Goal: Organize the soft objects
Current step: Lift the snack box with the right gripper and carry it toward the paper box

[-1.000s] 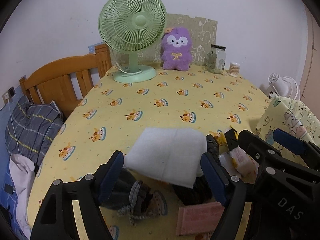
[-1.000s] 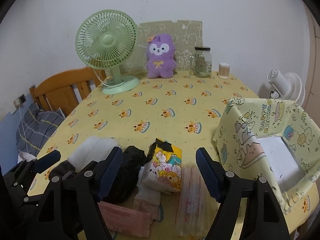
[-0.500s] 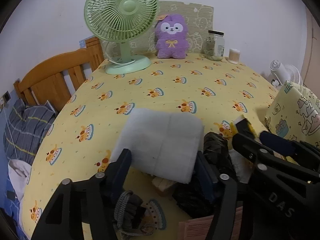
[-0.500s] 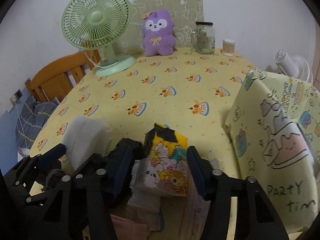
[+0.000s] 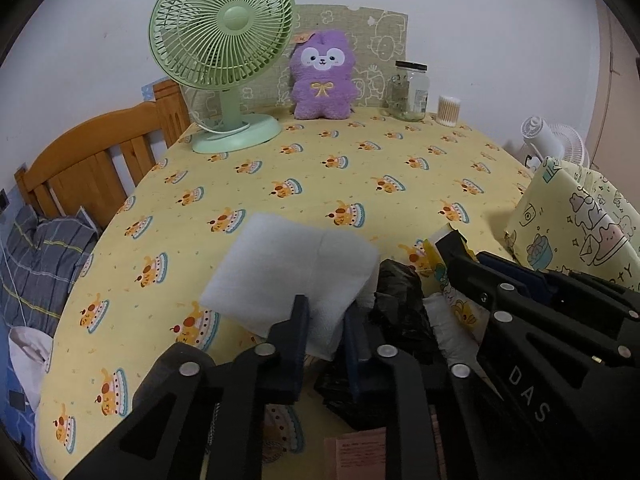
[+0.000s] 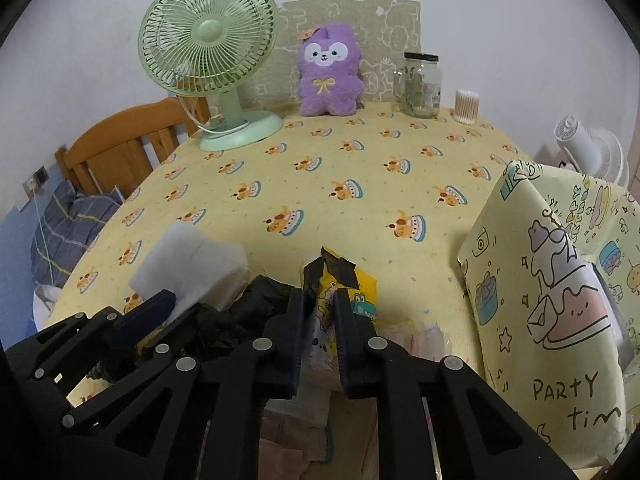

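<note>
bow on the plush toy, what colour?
Yellow, on the purple plush toy; clearest in the right wrist view.

Readable only in two places: "DAS" in pale letters on the black body of the right hand-held gripper (image 5: 472,264), seen in the left wrist view; "PARTY" with "tim" beneath, cut off by the frame edge, handwritten-style on the yellow cartoon-print bag (image 6: 560,320) in the right wrist view. Print on the pink packet (image 5: 356,452) too small to read.
</note>
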